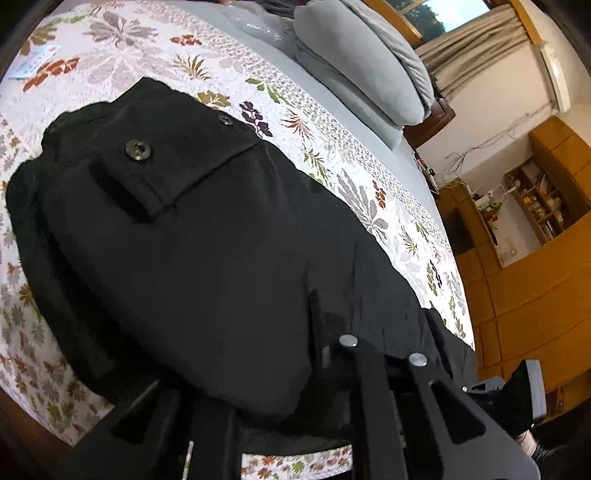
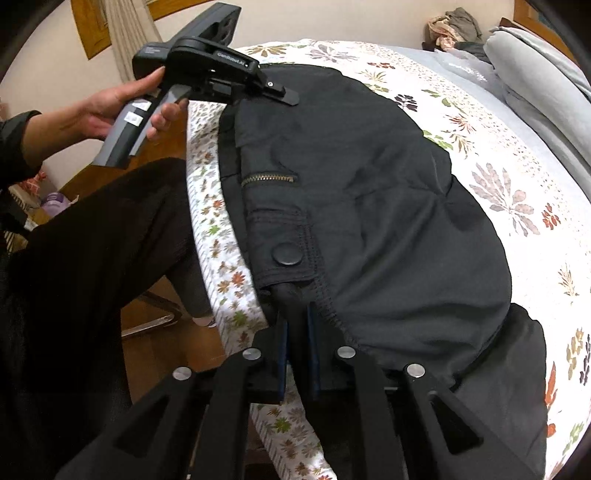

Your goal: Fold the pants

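Note:
Black pants (image 1: 207,243) lie bunched in a folded heap on the floral bedspread (image 1: 122,48), waistband, buttons and zipper (image 2: 269,180) showing. In the right wrist view the pants (image 2: 388,206) fill the middle. My right gripper (image 2: 297,317) is shut on the waistband edge near the round button (image 2: 286,253). My left gripper (image 1: 317,325) sits at the near edge of the pants with cloth draped over its fingers. It also shows in the right wrist view (image 2: 284,96), held in a hand at the far side of the pants, fingers close together on the fabric edge.
Grey folded bedding (image 1: 362,74) lies at the bed's head, with a pile of clothes (image 2: 454,29) behind. The person's leg (image 2: 92,258) is beside the bed edge. Wooden cabinets (image 1: 528,280) stand past the bed, and a paper card (image 1: 33,62) lies on the bedspread.

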`<action>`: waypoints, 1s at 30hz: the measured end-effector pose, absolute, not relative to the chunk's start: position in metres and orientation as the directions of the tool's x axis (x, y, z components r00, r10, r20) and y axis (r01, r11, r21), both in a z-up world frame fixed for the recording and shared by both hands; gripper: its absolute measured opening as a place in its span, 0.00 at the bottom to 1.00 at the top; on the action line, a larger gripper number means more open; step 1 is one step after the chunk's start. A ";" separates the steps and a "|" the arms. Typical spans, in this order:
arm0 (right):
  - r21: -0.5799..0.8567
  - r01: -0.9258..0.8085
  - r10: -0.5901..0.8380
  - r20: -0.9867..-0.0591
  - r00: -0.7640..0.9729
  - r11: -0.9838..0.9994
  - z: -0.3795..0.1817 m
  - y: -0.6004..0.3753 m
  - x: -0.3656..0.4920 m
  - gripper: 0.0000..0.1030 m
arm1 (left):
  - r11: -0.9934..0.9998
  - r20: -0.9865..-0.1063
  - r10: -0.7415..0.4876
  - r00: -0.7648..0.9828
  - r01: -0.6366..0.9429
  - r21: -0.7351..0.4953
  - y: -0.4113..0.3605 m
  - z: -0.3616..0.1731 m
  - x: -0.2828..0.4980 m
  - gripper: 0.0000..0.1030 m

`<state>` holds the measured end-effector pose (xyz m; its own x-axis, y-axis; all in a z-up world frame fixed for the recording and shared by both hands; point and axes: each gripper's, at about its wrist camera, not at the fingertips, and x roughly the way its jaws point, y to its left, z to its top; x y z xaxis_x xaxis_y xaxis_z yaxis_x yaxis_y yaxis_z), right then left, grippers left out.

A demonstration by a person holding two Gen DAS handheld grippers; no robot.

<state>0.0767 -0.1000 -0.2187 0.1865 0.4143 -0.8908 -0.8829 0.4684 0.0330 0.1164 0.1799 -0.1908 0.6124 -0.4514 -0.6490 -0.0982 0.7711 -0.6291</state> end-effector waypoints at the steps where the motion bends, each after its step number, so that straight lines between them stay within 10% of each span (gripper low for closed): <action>1: 0.041 -0.880 0.418 -0.890 0.183 0.473 -0.219 -0.100 0.077 0.11 | 0.767 -0.638 -0.451 0.624 -0.095 -0.635 0.182 -0.190 0.111 0.10; 11: 0.048 -0.856 0.397 -0.898 0.188 0.515 -0.241 -0.092 0.079 0.28 | 0.822 -0.699 -0.368 0.614 -0.136 -0.552 0.181 -0.218 0.095 0.12; 15: 0.198 -0.782 0.533 -0.824 0.194 0.591 -0.200 -0.132 0.081 0.64 | 0.852 -0.725 -0.341 0.598 -0.129 -0.507 0.178 -0.214 0.095 0.24; 20: 0.247 -0.601 0.537 -0.760 0.367 0.760 -0.152 -0.220 0.077 0.65 | 0.893 -0.770 -0.219 0.600 -0.195 -0.406 0.193 -0.192 0.061 0.43; 30: 0.080 -0.006 0.069 -0.809 0.584 0.997 -0.140 -0.459 0.022 0.65 | 0.970 -0.694 -0.125 0.709 -0.060 -0.236 0.143 -0.122 0.057 0.66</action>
<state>0.0221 -0.4587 -0.1404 0.5837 0.0687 -0.8091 -0.0062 0.9968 0.0802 0.0568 0.1430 -0.1218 0.7089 -0.1251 -0.6942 -0.0600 0.9699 -0.2360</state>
